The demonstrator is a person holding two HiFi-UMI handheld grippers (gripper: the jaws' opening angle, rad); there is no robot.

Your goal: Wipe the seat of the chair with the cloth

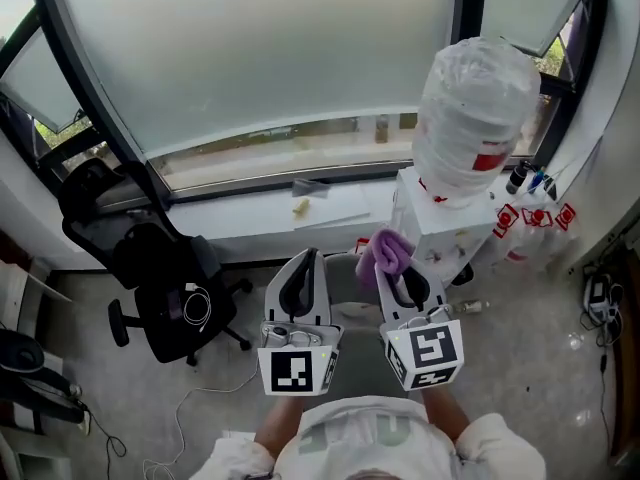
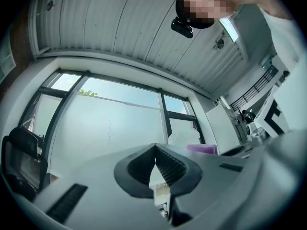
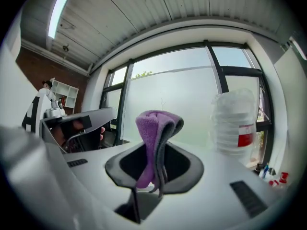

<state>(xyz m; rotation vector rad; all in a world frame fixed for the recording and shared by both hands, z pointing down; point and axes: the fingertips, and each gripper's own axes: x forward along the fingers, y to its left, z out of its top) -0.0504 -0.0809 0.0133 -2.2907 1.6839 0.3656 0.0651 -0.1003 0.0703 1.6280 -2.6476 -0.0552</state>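
My right gripper (image 1: 400, 276) is shut on a purple cloth (image 1: 386, 252), which bunches up above its tips. In the right gripper view the cloth (image 3: 149, 124) stands folded between the jaws of this gripper (image 3: 158, 145), with a grey underside showing. My left gripper (image 1: 306, 260) is held beside it, and the left gripper view shows its ribbed jaws (image 2: 155, 147) closed tip to tip on nothing. A black office chair (image 1: 165, 288) stands on the floor to the left, well away from both grippers. A white cable (image 1: 196, 306) lies on its seat.
A white water dispenser (image 1: 440, 223) carrying a large wrapped bottle (image 1: 472, 113) stands just right of the cloth. The window sill (image 1: 270, 213) and a big frosted window (image 1: 260, 58) run across ahead. A grey surface (image 1: 352, 303) shows below between the grippers.
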